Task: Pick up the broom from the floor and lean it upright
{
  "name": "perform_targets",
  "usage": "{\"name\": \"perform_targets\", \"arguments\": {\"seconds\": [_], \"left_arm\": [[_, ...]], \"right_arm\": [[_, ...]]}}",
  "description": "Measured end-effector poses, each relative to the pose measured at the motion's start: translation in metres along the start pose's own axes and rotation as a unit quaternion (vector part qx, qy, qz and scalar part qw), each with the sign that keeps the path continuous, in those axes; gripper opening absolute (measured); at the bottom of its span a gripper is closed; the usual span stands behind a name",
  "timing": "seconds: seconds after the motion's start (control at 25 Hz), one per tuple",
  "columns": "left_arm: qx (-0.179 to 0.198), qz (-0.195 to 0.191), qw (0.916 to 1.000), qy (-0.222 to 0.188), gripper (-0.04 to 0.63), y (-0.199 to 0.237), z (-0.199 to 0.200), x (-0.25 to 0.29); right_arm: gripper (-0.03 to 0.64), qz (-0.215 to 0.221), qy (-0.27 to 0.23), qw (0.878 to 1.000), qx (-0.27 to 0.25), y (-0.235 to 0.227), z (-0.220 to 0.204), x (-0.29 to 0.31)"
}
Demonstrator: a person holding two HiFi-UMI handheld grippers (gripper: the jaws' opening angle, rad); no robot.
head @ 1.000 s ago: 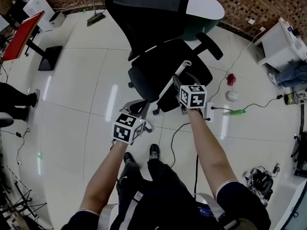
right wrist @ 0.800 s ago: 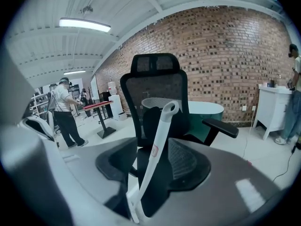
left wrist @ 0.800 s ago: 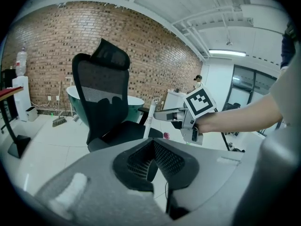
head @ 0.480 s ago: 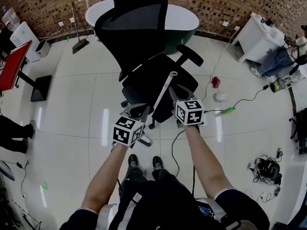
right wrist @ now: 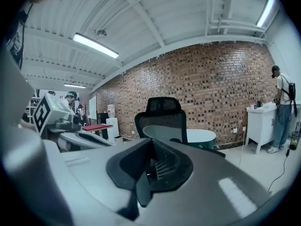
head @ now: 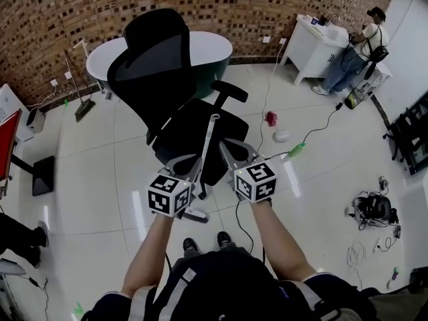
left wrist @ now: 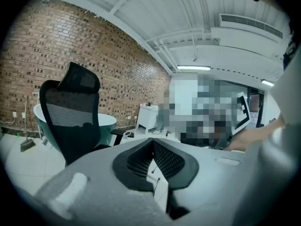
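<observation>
The left gripper (head: 189,170) has its jaws pressed together on nothing. The right gripper (head: 232,154) has just been closing its jaws, which now meet with nothing between them. Between the two, held by neither, stands the broom (head: 209,142). Its white handle is tilted, with the top against the front of the seat of the black office chair (head: 160,79) at twelve o'clock, and its lower end is hidden behind the left gripper. The chair's armrest (head: 229,91) juts toward one o'clock, close above the right gripper. A white oval tub (head: 214,49) stands just behind the backrest. A broad stretch of pale, glossy tiled floor (head: 100,172) lies from nine to ten o'clock. It ends at a black stand base (head: 43,176) and a red-topped table (head: 5,146) at the left edge. From two to four o'clock a black cable (head: 321,122) and a tangle of leads (head: 374,209) cross the tiles. A brick wall (head: 234,5) closes the far side. A second broom (head: 83,109) leans near it at ten o'clock, and a person (head: 351,52) stands beside a white cabinet (head: 307,45) at one o'clock.
</observation>
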State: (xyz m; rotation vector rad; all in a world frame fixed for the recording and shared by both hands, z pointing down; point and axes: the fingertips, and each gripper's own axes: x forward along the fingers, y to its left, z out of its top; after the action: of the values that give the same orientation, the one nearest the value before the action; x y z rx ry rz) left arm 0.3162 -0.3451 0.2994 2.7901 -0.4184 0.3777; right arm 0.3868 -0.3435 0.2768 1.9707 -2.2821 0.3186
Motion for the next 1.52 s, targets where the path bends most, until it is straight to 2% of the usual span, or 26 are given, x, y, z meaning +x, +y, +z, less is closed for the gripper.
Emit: {"name": "perform_targets", "arguments": {"seconds": [0.16, 0.44, 0.84, 1.52], "left_arm": [[0.011, -0.014, 0.9998, -0.012, 0.002, -0.013, 0.013, -0.012], [0.024, -0.020, 0.9990, -0.032, 0.002, -0.029, 0.030, -0.031], [0.023, -0.003, 0.9985, -0.050, 0.002, -0.024, 0.041, -0.045], [0.019, -0.006, 0.9981, -0.058, 0.002, -0.025, 0.048, -0.037]], "right_arm": [[0.002, 0.004, -0.029, 0.999, 0.031, 0.019, 0.014, -0.023], [0.002, 0.037, -0.067, 0.996, 0.037, 0.049, 0.038, -0.045], [0.002, 0.072, -0.069, 0.994, 0.035, 0.066, 0.041, -0.040], [0.002, 0.089, -0.062, 0.994, 0.028, 0.063, 0.042, -0.034]]}}
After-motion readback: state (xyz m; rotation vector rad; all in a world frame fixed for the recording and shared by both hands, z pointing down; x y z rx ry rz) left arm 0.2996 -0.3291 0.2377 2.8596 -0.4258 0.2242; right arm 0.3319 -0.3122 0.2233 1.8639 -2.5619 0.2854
